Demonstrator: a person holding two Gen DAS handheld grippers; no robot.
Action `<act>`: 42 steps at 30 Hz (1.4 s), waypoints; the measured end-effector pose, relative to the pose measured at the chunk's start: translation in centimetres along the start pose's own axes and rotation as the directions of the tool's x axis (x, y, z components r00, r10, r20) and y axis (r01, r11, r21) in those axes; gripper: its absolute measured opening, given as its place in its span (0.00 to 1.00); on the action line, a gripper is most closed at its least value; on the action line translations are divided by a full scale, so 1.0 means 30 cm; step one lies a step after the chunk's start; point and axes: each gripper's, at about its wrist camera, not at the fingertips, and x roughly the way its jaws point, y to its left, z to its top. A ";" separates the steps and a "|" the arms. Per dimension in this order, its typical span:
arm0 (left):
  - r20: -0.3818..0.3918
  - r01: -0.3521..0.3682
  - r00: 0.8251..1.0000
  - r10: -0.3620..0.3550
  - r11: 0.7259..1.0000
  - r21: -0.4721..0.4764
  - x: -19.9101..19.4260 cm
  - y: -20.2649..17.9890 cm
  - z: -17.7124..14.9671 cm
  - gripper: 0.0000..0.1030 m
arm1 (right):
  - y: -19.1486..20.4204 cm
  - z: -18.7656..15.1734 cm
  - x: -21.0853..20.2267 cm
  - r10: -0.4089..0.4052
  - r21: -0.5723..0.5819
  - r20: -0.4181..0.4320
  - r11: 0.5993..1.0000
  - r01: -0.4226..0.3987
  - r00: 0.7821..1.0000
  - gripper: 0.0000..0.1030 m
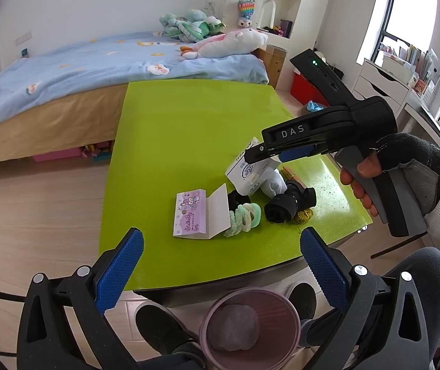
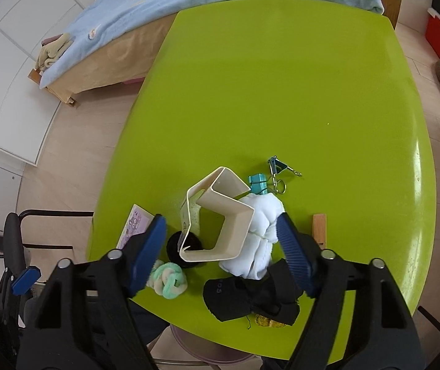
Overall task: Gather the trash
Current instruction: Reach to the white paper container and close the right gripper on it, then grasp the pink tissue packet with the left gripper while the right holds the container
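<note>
Below the left claw (image 1: 221, 269), whose pads are spread wide with nothing between them, a pink bin (image 1: 251, 328) is seen holding one crumpled wad, so collection is judged barely begun. Ahead of the right claw (image 2: 221, 259), also spread wide and empty, an open-ended white carton (image 2: 220, 215) is seen on the green surface (image 2: 281, 77), just beyond the fingertips. Its tube axis is tilted up toward the camera. White cloth (image 2: 260, 243) is touching it on the right.
</note>
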 end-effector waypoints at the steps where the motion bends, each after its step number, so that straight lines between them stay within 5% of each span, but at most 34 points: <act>1: 0.000 0.000 1.000 0.000 1.000 0.001 0.000 0.000 0.000 0.94 | 0.003 -0.003 0.003 0.009 0.000 -0.004 1.000 -0.009 1.000 0.54; 3: 0.000 0.000 1.000 0.000 1.000 0.000 0.000 0.001 0.000 0.94 | 0.003 -0.001 0.002 -0.006 -0.006 0.000 1.000 0.006 1.000 0.40; 7: -0.002 -0.001 1.000 0.001 1.000 0.001 0.000 0.001 0.000 0.94 | 0.013 -0.008 -0.014 0.015 -0.017 0.024 1.000 -0.015 1.000 0.31; 25: -0.119 -0.023 0.993 0.015 0.998 -0.065 0.111 0.057 0.058 0.94 | -0.020 -0.095 -0.201 0.090 0.002 0.164 0.996 -0.092 0.982 0.31; 42: -0.366 -0.096 0.928 0.069 0.994 -0.057 0.411 0.096 0.158 0.94 | -0.118 -0.169 -0.270 0.029 0.043 0.207 0.998 -0.038 0.978 0.31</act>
